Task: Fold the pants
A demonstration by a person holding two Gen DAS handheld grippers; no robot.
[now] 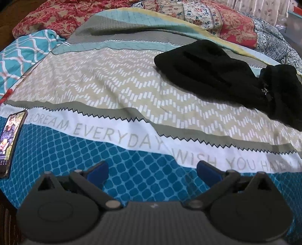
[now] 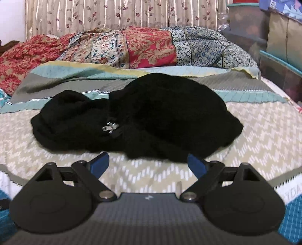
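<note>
Blue fingertips (image 2: 101,163) of the right gripper (image 2: 148,164) are seen closest, spread wide apart with nothing held between them. Just past them, the black pants (image 2: 143,116) are seen lying in a messy heap on the bed cover (image 2: 264,132). Nothing has been folded yet, it seems.

The left gripper (image 1: 152,172) is also spread wide and holds nothing. It is held over the blue squares of the bed cover (image 1: 113,90), well apart from the pants (image 1: 217,75), which lie far off to its right.

For a good start, the heap should be pulled flat first. One edge of the cloth could be pinched by the right gripper, since it is nearest. The left gripper would need to be brought over to the pants, so that another edge can be held. Thin cloth should be pinched low, close to the bed, so that the bed cover is not caught too. The shiny zipper (image 2: 110,127) could be used to find the top of the pants.

Some things are shown by one view only. The zipper is seen clearly from the right wrist, and so are the curtain (image 2: 113,15) and the boxes (image 2: 279,43) beside the bed. A phone (image 1: 11,141) with a lit screen is seen only from the left wrist, at the edge of the bed. Grey words printed on a white stripe (image 1: 117,135) are also read best there.
</note>
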